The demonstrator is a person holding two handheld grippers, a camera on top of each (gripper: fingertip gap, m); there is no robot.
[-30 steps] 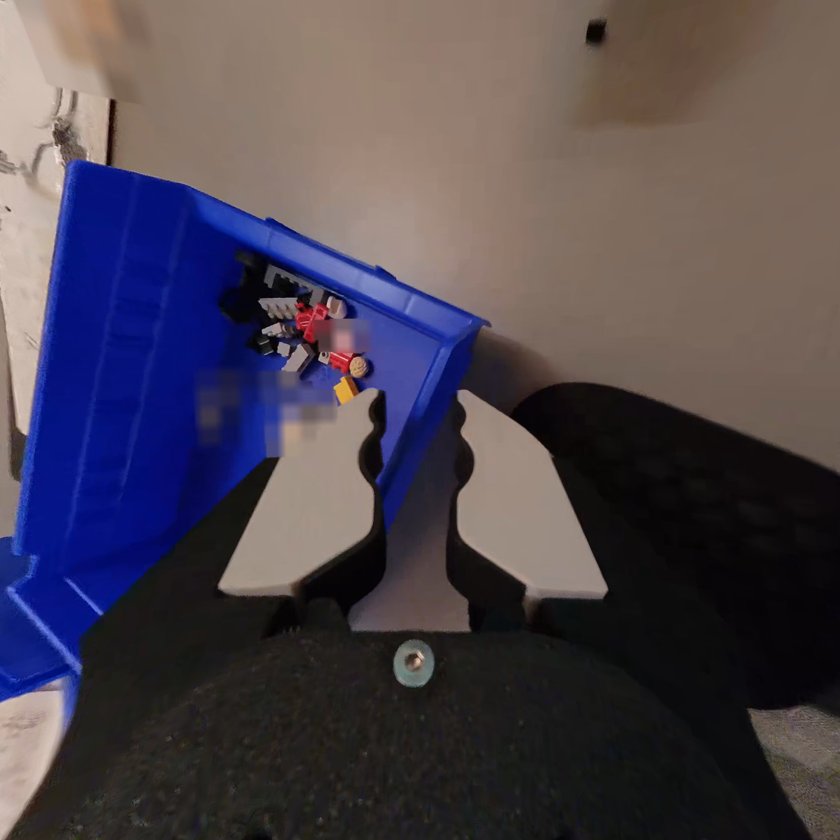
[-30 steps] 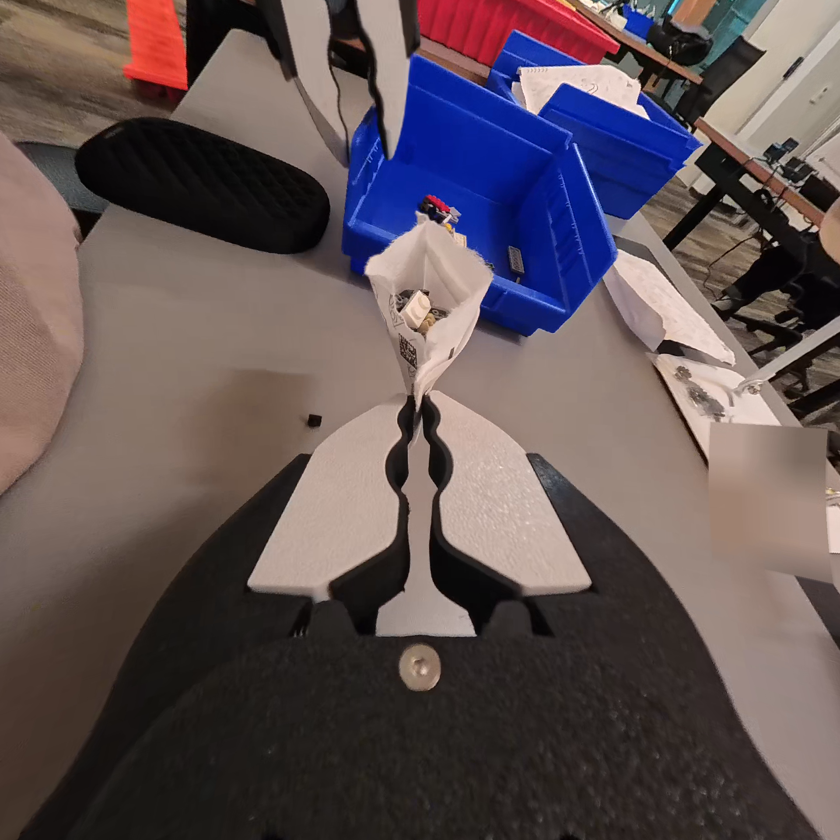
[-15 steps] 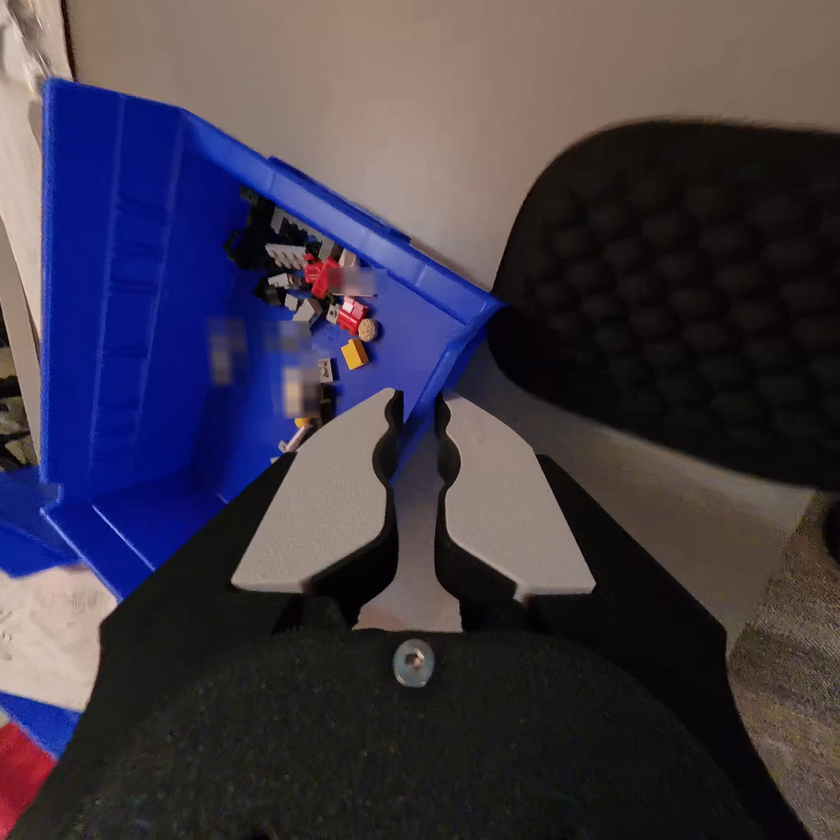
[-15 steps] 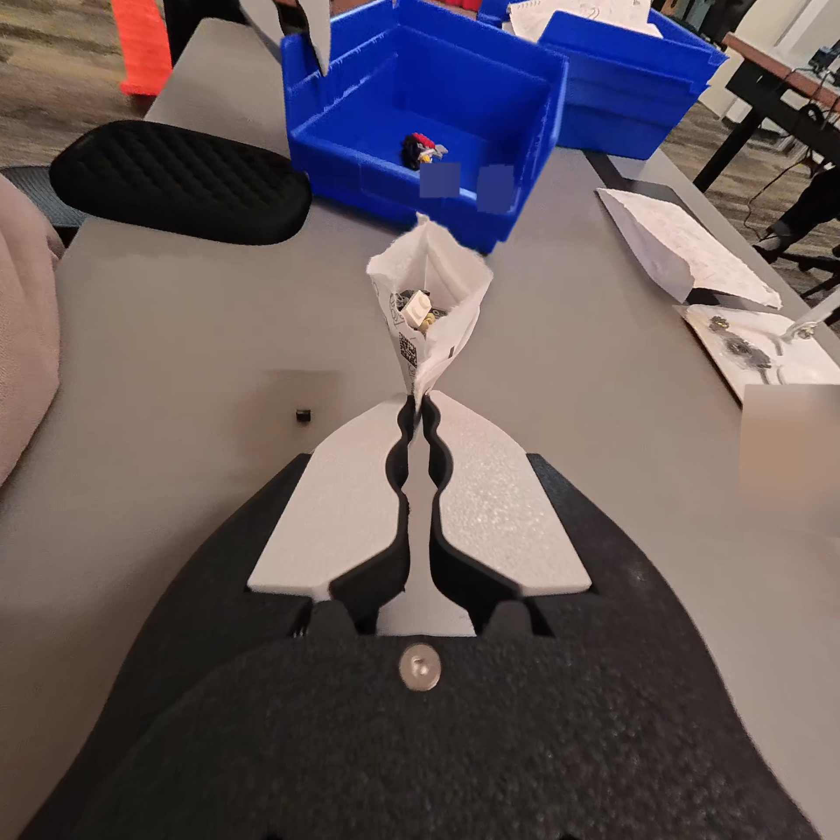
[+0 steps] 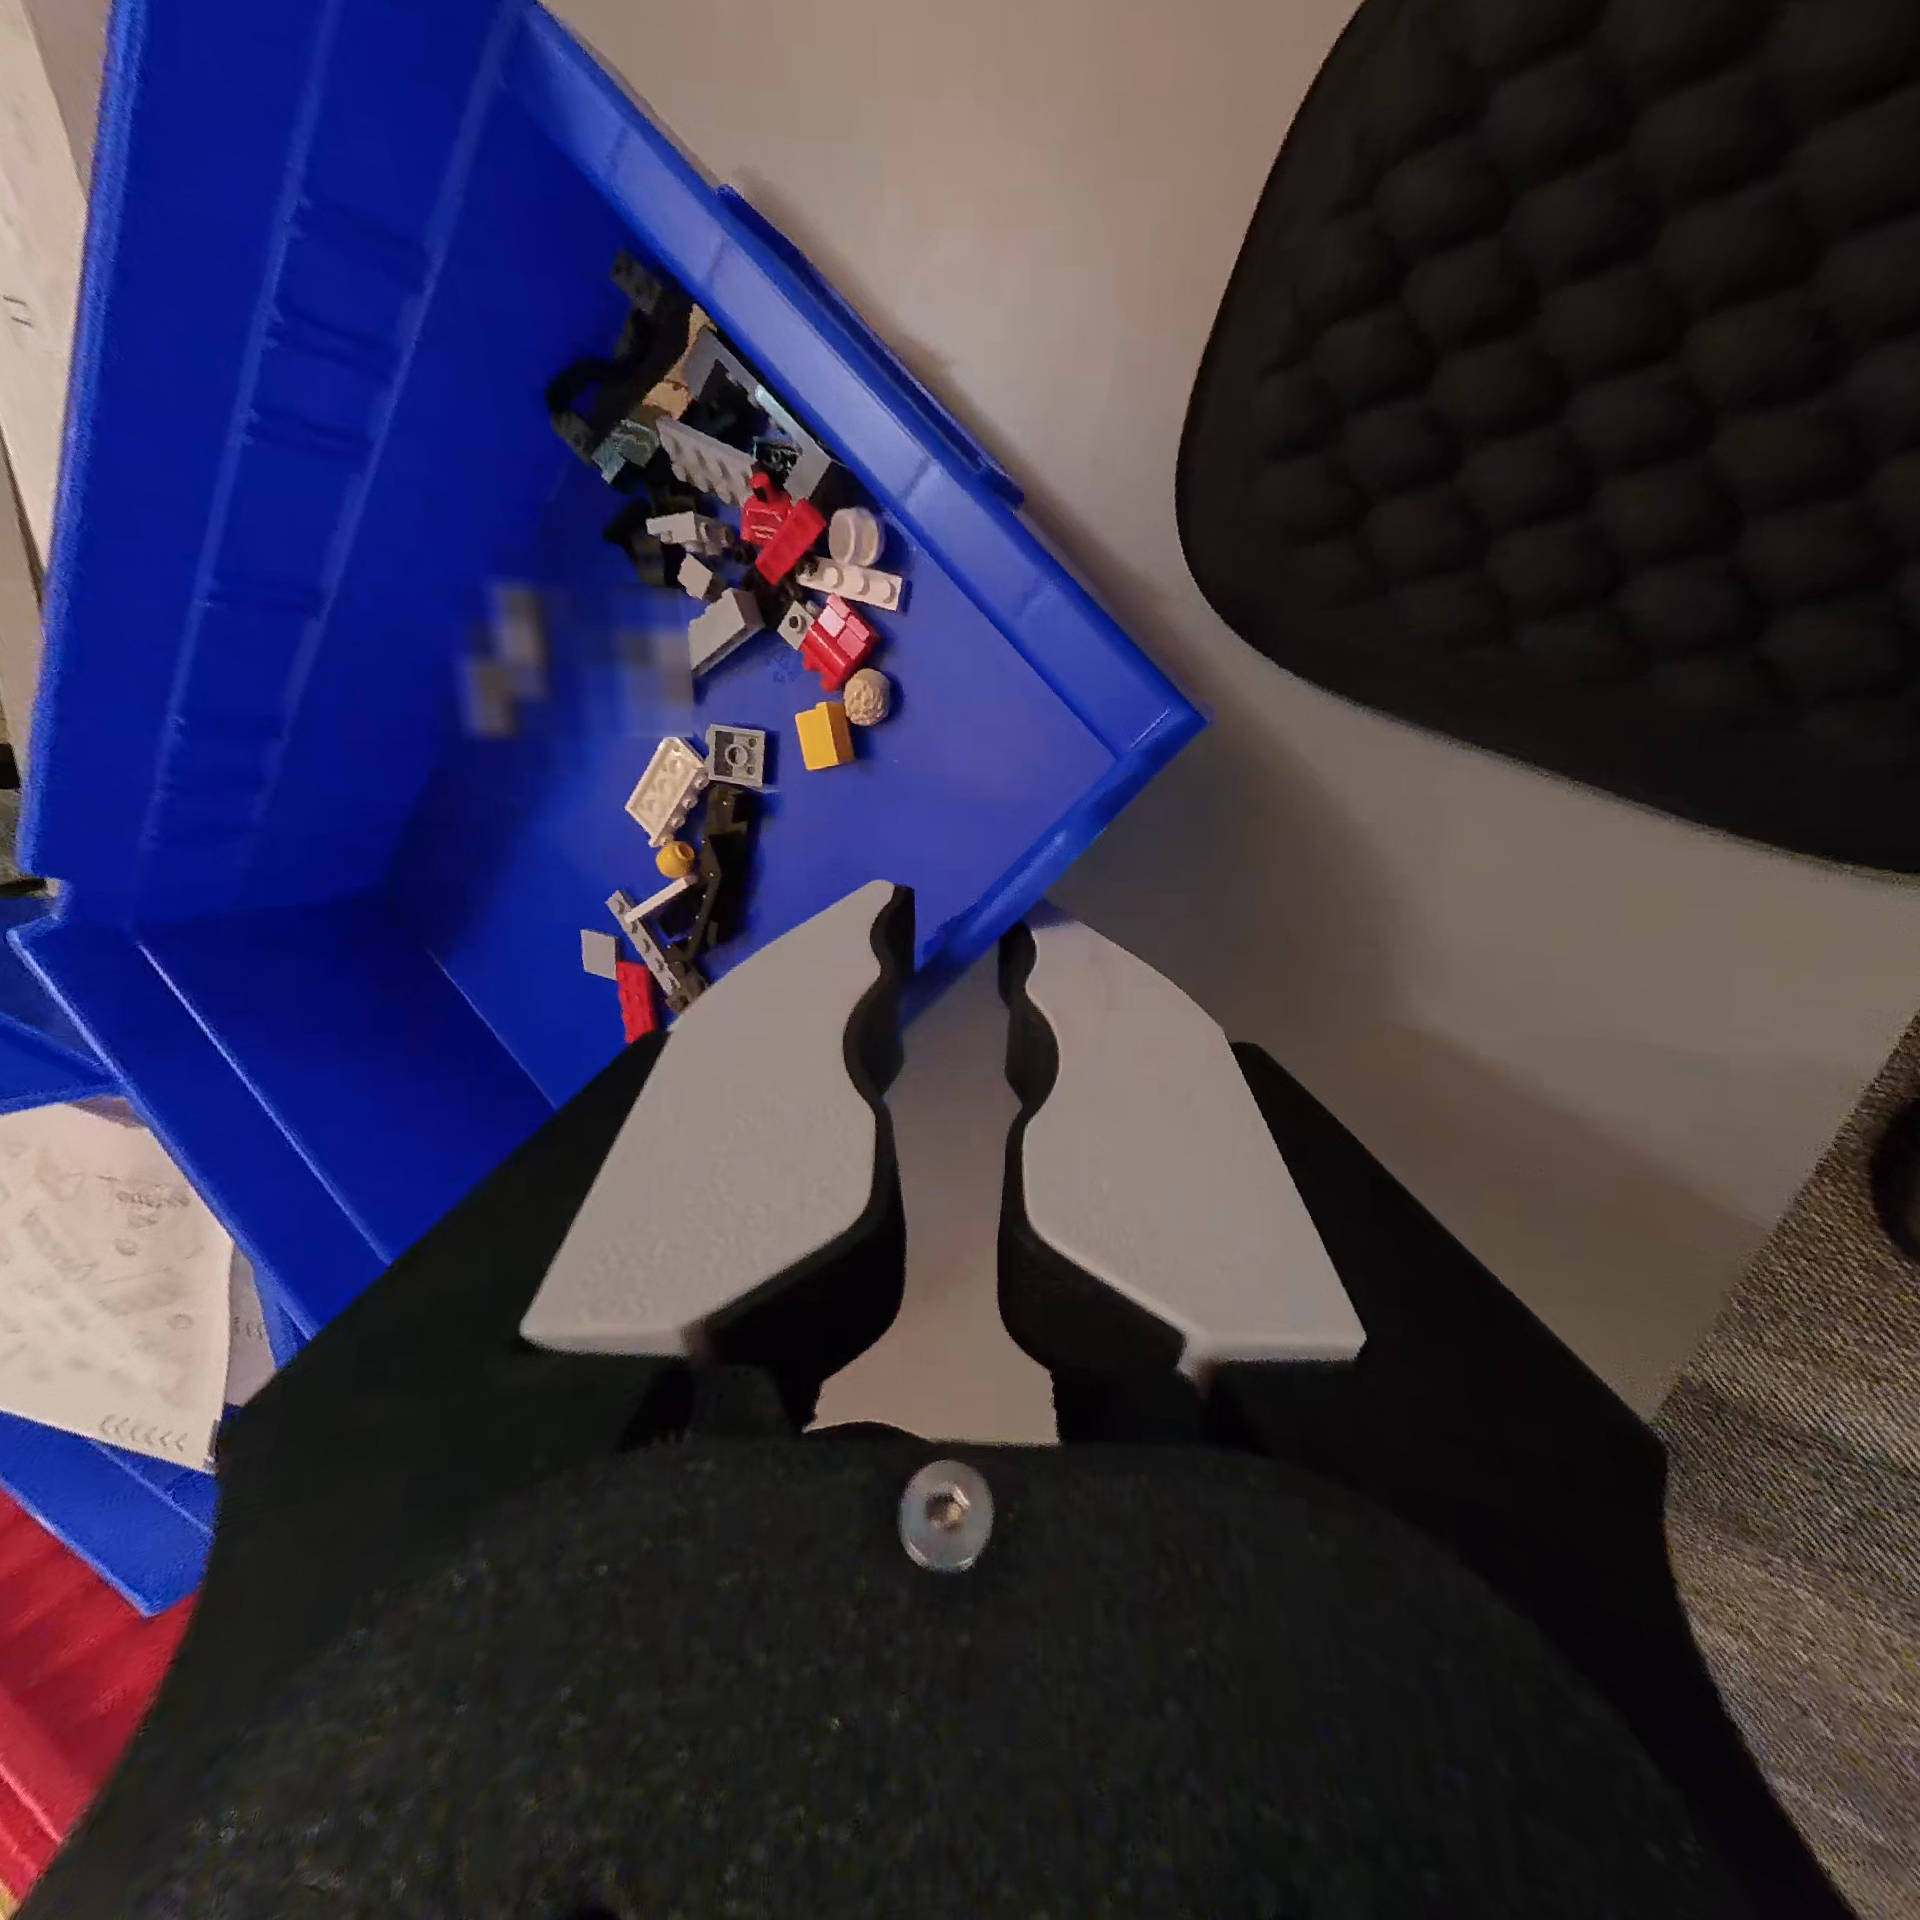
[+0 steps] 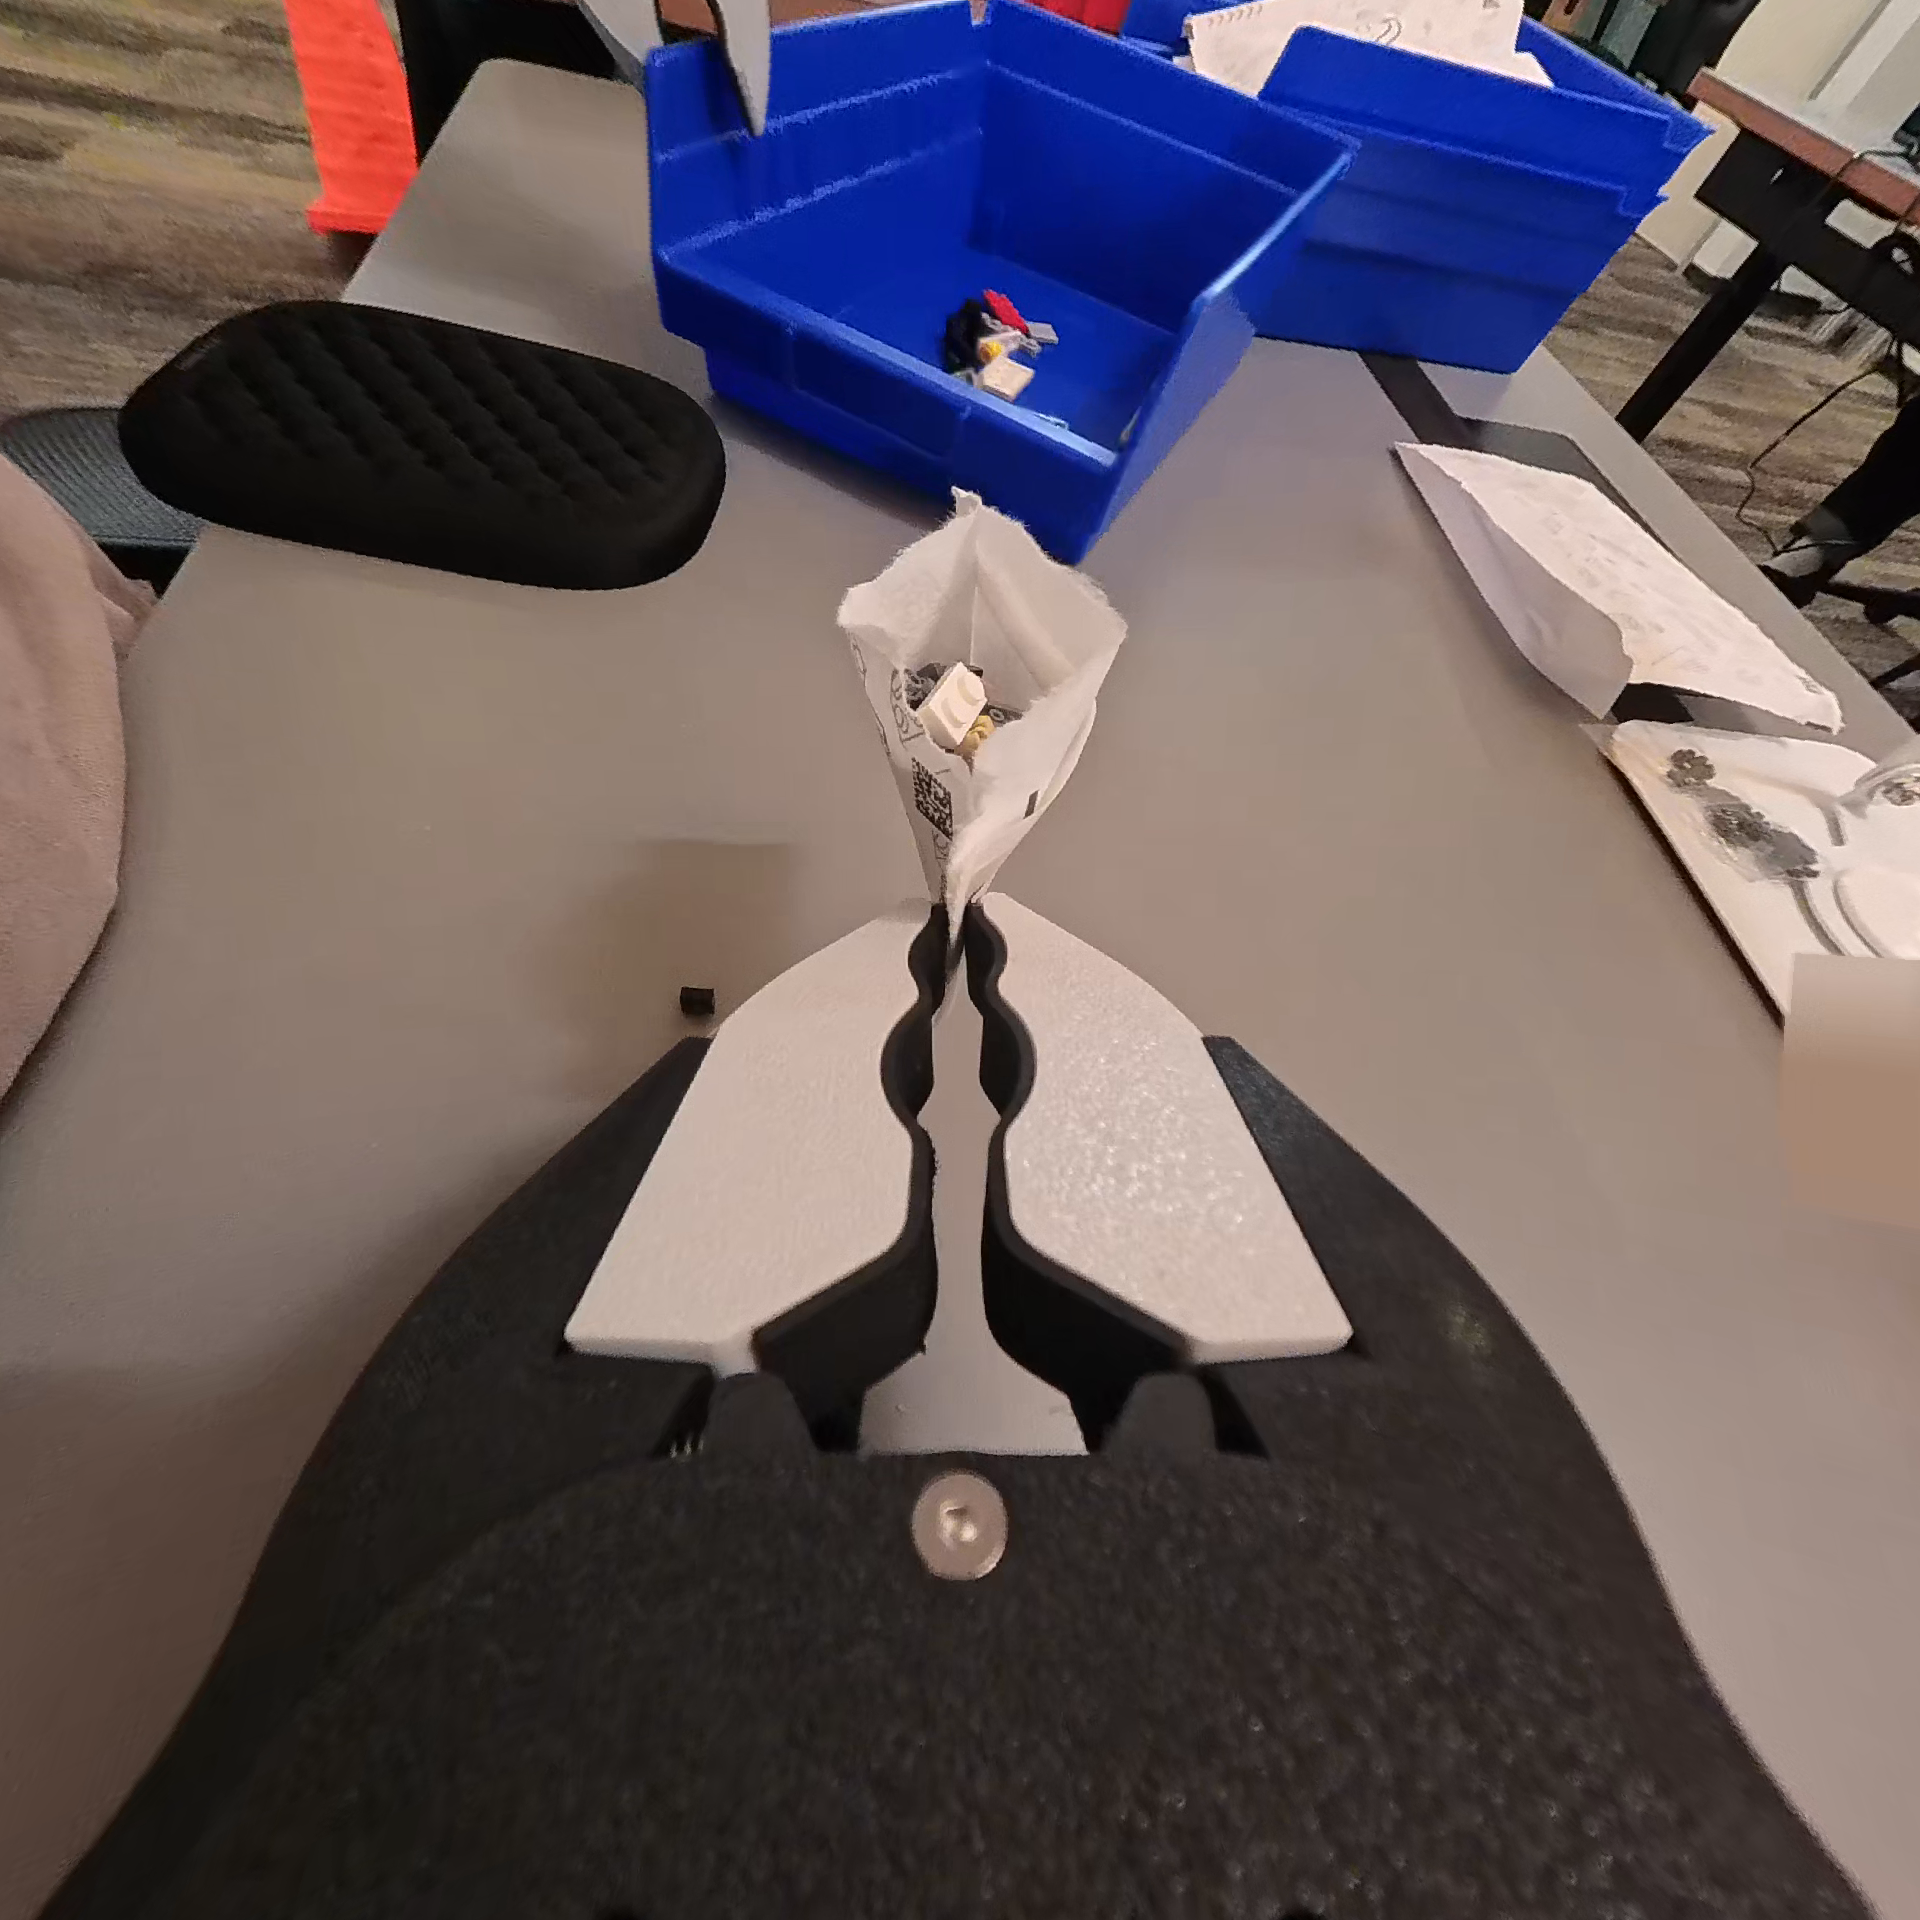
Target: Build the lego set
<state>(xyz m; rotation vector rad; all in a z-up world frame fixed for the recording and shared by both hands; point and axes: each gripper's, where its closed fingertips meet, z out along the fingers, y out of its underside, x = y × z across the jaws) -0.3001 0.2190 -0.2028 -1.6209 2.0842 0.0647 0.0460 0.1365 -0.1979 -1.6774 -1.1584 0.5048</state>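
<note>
A grey table (image 6: 416, 779) fills most of the right wrist view. A black quilted pad (image 6: 416, 457) is laid on it at 10 o'clock. Beyond the table edge, at 11 o'clock, patterned carpet (image 6: 156, 187) is seen, and an orange object (image 6: 348, 125) is placed upright on it. At 2 o'clock a second table (image 6: 1808, 135) with dark legs is seen, and cables are hung below it. In the left wrist view, grey carpet (image 5: 1787, 1455) is shown at 4 o'clock. The light is soft and even.
</note>
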